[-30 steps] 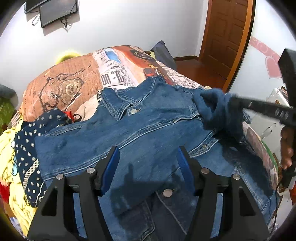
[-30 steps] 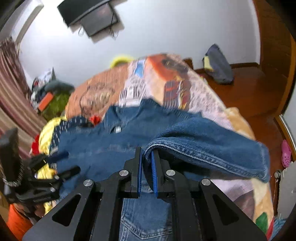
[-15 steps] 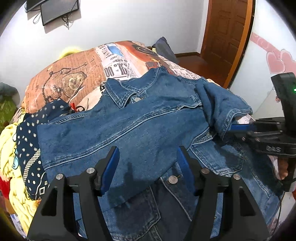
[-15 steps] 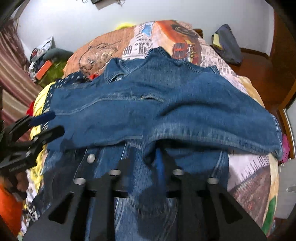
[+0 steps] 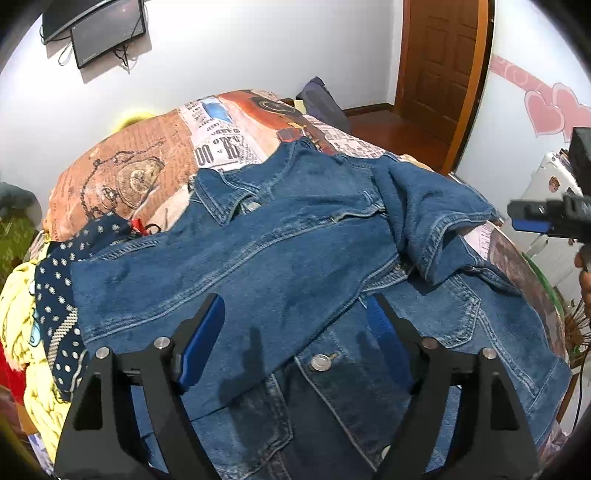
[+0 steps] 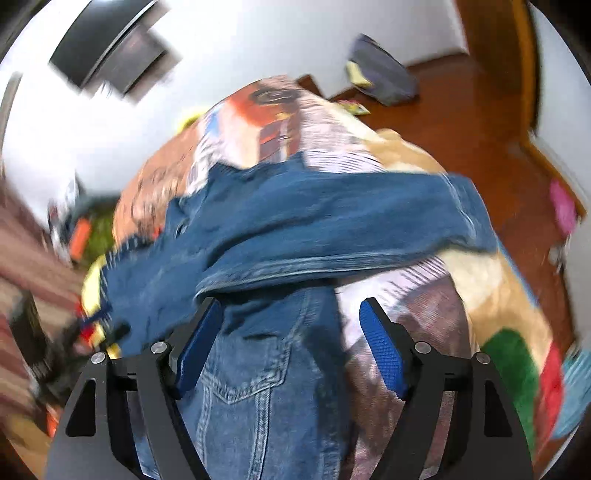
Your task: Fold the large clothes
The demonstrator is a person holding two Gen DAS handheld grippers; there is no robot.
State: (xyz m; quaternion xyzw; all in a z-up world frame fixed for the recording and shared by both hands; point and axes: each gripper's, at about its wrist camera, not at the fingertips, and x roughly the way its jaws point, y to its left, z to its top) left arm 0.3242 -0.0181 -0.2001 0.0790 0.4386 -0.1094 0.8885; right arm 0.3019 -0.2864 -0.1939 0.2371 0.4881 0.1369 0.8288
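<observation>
A bedspread printed with newspaper text, a pocket-watch drawing and orange panels (image 5: 155,173) is spread over the bed. At its left edge a navy fabric with white polka dots (image 5: 55,280) is heaped beside a yellow knitted piece (image 5: 18,317). A dark flat screen (image 5: 107,33) is mounted on the white wall, a brown panelled wooden door (image 5: 439,62) is seen at the right, and a dark grey bag (image 6: 384,79) is propped on the wooden floor.

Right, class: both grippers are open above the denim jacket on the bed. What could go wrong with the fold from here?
1. The right sleeve lies bunched across the denim jacket, so a lumpy fold may result.
2. The jacket's hem hangs near the bed edge and might slide off.
3. The polka-dot cloth sits partly beneath and could be caught up.
</observation>
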